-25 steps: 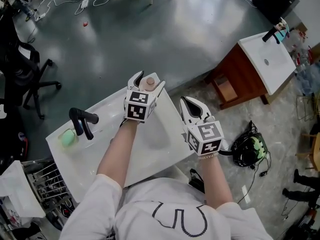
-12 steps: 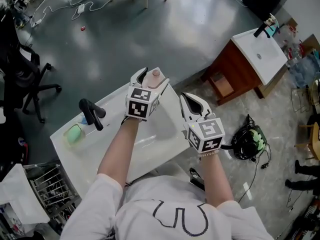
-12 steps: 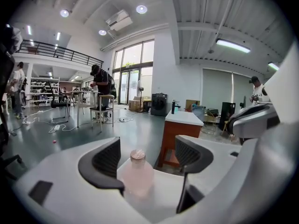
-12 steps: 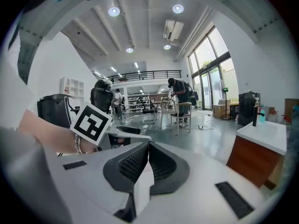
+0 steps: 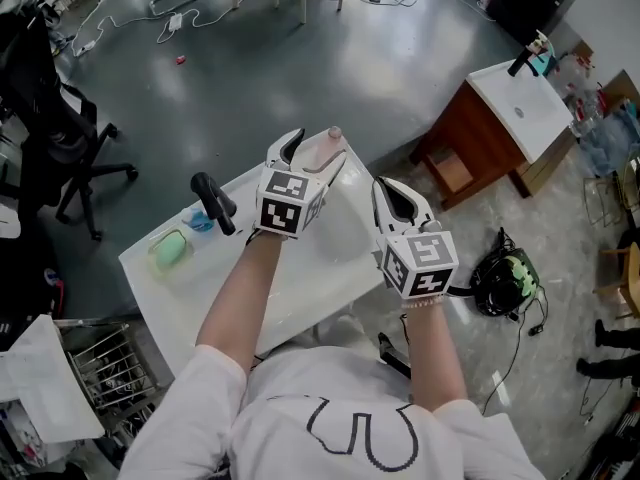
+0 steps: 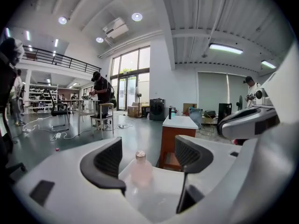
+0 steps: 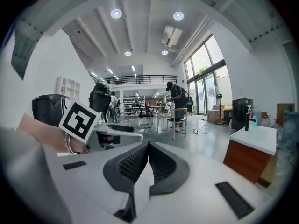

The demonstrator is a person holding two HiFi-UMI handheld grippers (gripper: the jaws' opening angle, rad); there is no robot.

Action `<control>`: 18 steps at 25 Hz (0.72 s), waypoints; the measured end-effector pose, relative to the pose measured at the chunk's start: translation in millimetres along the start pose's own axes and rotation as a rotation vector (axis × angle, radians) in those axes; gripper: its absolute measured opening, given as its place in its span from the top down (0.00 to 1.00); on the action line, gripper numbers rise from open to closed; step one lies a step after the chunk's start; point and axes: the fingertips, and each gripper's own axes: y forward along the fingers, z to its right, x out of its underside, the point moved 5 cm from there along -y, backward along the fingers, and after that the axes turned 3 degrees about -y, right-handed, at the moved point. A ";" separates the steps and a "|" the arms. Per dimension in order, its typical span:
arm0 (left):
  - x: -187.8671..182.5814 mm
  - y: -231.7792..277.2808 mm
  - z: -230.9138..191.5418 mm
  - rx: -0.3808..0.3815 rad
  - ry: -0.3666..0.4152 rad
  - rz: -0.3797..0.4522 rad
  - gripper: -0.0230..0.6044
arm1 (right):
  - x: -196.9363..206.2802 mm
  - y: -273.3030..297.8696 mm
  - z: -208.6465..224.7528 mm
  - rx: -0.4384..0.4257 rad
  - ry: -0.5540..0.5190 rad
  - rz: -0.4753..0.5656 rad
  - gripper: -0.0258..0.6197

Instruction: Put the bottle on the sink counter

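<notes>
A pale pink bottle [image 5: 326, 150] with a round cap stands upright on the far corner of the white sink counter [image 5: 300, 273]. My left gripper [image 5: 317, 152] is open, with a jaw on either side of the bottle. In the left gripper view the bottle [image 6: 141, 171] stands just past the open left gripper [image 6: 148, 149], with a gap on both sides. My right gripper [image 5: 391, 194] hovers at the counter's right edge. Seen in its own view, the right gripper [image 7: 148, 149] is shut with nothing in it.
A black faucet [image 5: 214, 201] and a green sponge [image 5: 169, 251] sit at the counter's left end. A second sink on a brown cabinet [image 5: 515, 103] stands at the far right. A black office chair [image 5: 70, 158], a wire rack [image 5: 95, 373] and a black-green bag [image 5: 503, 283] are on the floor.
The head view has swung so the counter sits farther right and up. The bottle now lies nearer the left gripper's tips than before. The right gripper stays shut beside it.
</notes>
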 end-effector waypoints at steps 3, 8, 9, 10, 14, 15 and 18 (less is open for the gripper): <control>-4.8 -23.8 -1.0 0.006 0.014 0.027 0.40 | -3.0 -8.0 -11.9 0.016 0.012 0.011 0.92; -11.3 -62.6 -2.8 0.005 0.043 0.065 0.47 | -10.1 -23.7 -32.6 0.052 0.010 0.020 0.91; -12.6 -70.5 -2.7 0.004 0.049 0.074 0.50 | -11.5 -27.7 -37.3 0.056 0.007 0.024 0.91; -14.1 -78.7 -2.3 0.004 0.053 0.086 0.54 | -12.8 -31.9 -41.8 0.062 0.005 0.029 0.91; -18.1 -111.2 -0.8 0.005 0.071 0.140 0.74 | -16.5 -49.8 -58.1 0.087 0.000 0.046 0.91; -19.7 -118.8 -1.2 -0.002 0.081 0.155 0.80 | -17.7 -54.1 -61.4 0.093 -0.003 0.051 0.91; -27.5 -141.5 -2.6 -0.024 0.120 0.206 0.95 | -22.9 -66.0 -69.2 0.114 -0.017 0.064 0.91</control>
